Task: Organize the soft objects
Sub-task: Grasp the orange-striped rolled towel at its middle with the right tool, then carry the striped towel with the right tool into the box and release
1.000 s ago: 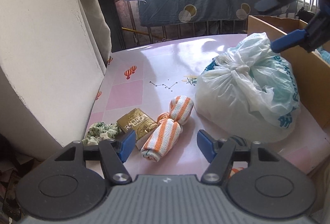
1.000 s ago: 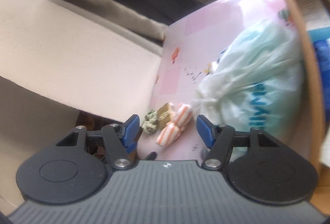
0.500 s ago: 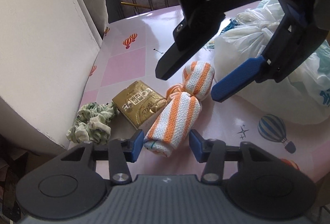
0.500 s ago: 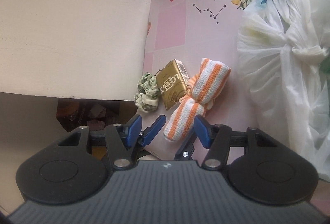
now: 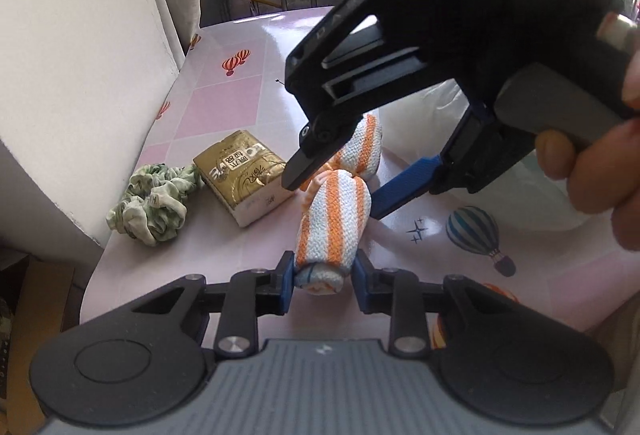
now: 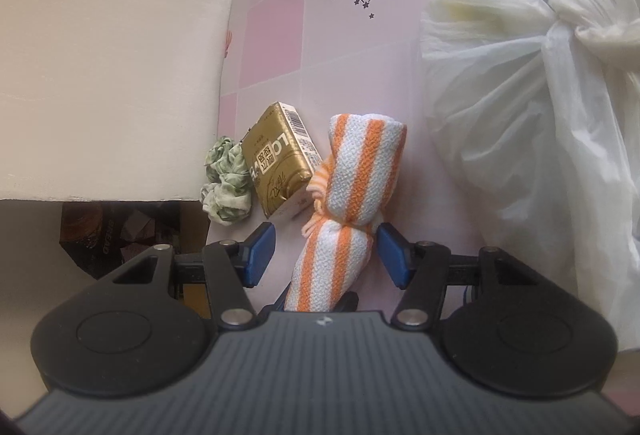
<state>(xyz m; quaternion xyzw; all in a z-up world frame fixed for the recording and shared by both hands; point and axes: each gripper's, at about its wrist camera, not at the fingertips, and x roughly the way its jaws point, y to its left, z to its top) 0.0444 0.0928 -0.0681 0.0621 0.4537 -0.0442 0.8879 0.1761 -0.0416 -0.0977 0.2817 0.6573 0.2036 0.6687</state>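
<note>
Where a second ago both stood off, left hand-held gripper (image 5: 323,279) now closes on the striped towel roll's (image 5: 334,225) near end on the desk (image 5: 224,107); right hand-held gripper (image 6: 326,253) has dropped in, jaws released astride its knot.

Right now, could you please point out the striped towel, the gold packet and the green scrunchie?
striped towel (image 5: 334,219): left wrist view, middle of the near roll.
gold packet (image 6: 276,165): right wrist view, printed top face.
green scrunchie (image 5: 154,201): left wrist view, centre of the ruffles.

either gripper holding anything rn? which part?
Left gripper is closing on the striped towel roll at its near end. Right gripper straddles its knotted middle, pads apart.
</note>
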